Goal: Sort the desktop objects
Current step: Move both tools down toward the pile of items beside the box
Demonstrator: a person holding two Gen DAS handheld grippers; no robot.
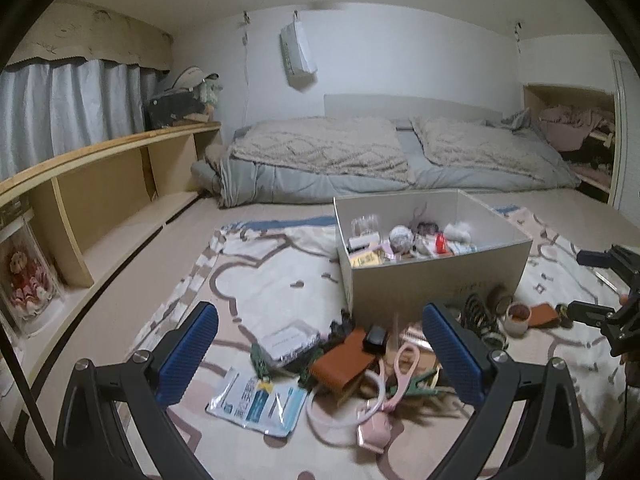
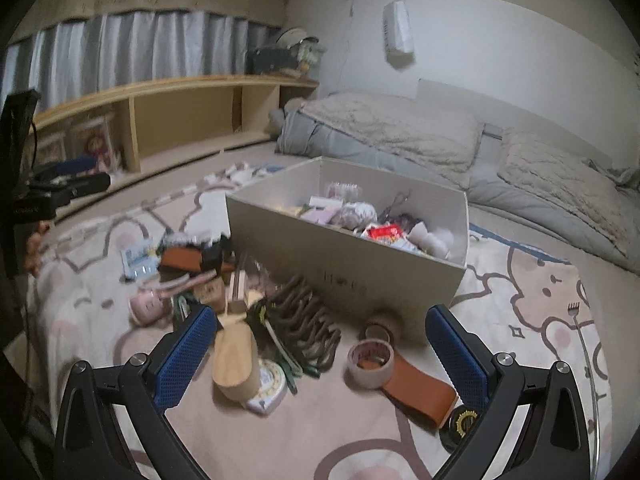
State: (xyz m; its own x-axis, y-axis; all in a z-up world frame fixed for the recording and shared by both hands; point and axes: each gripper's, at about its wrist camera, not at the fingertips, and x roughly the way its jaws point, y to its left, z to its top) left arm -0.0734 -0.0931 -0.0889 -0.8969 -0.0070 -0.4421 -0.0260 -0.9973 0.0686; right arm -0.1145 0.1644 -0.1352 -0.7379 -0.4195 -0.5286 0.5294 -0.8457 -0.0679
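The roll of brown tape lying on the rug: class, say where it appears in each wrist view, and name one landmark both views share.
Left wrist view: the roll of brown tape is at right of centre, on the rug just right of the cardboard box's front face.
Right wrist view: it is at lower centre, in front of the box.
Shared landmark: the open cardboard box.
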